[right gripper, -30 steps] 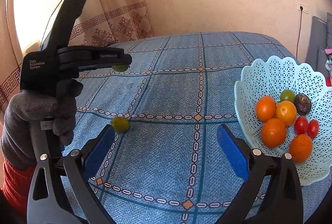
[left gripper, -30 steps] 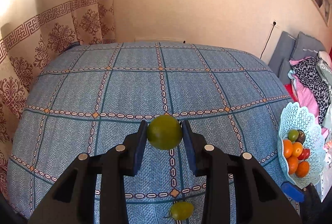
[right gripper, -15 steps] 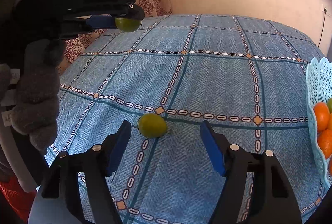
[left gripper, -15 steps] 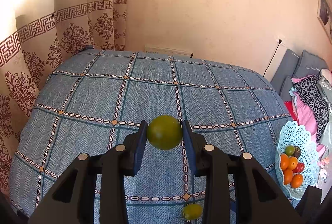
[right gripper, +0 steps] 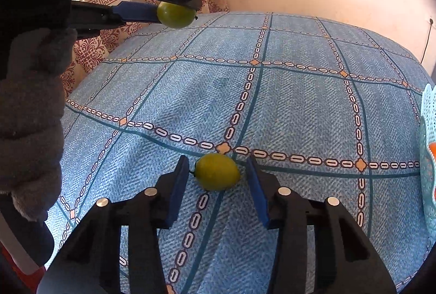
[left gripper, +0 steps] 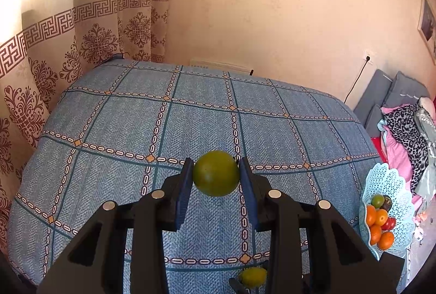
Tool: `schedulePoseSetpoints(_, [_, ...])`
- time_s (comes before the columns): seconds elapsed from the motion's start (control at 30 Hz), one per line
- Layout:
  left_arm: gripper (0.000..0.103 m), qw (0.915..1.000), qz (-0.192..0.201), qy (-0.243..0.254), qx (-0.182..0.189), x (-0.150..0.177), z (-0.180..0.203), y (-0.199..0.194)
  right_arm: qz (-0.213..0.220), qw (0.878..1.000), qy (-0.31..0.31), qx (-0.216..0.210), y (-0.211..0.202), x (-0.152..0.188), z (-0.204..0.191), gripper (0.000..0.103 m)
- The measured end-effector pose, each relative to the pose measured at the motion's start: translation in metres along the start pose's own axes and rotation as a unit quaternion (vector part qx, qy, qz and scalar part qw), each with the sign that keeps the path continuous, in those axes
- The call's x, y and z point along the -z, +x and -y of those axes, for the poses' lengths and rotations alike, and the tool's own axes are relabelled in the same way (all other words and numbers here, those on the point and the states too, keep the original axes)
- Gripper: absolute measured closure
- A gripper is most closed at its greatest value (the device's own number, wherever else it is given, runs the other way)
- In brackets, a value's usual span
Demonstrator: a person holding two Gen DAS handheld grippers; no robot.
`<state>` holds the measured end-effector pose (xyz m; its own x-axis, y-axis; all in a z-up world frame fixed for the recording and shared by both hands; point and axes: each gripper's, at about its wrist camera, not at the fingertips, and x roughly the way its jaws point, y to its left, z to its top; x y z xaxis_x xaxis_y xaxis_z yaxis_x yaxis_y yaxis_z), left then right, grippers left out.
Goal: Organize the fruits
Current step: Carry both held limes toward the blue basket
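Note:
My left gripper [left gripper: 216, 174] is shut on a round green fruit [left gripper: 216, 173] and holds it high above the blue checked bedspread [left gripper: 190, 125]; the same fruit shows in the right wrist view [right gripper: 176, 15]. My right gripper [right gripper: 217, 172] is open, its blue pads on either side of a second green fruit [right gripper: 217, 171] that lies on the bedspread, with small gaps on both sides. This fruit also shows low in the left wrist view [left gripper: 253, 276]. A light blue lattice basket [left gripper: 392, 182] with orange, red and green fruits sits at the right edge of the bed.
Patterned curtains [left gripper: 81, 43] hang at the left and a bare wall [left gripper: 272, 7] stands behind the bed. Grey cushions and piled clothes [left gripper: 403, 114] lie at the right beyond the basket. A gloved hand [right gripper: 30, 108] holds the left gripper.
The left gripper has risen with its green fruit. The right gripper has moved left and down to the second green fruit and narrowed its opening around it.

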<state>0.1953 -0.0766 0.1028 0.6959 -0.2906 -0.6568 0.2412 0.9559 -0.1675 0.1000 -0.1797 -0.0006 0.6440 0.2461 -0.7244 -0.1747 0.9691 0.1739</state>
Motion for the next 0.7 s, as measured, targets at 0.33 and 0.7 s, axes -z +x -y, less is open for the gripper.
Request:
schedulePoseSetpoints(0.33, [0.069, 1.0, 0.002, 0.003, 0.006, 0.001, 0.003, -0.002, 0.003, 1.0, 0.012, 0.0, -0.01, 0.001, 0.004, 0.071])
schedulePoseSetpoints(0.7, [0.068, 0.9998, 0.01, 0.006, 0.014, 0.0, 0.006, -0.01, 0.021, 1.0, 0.018, 0.001, -0.038, 0.005, 0.006, 0.071])
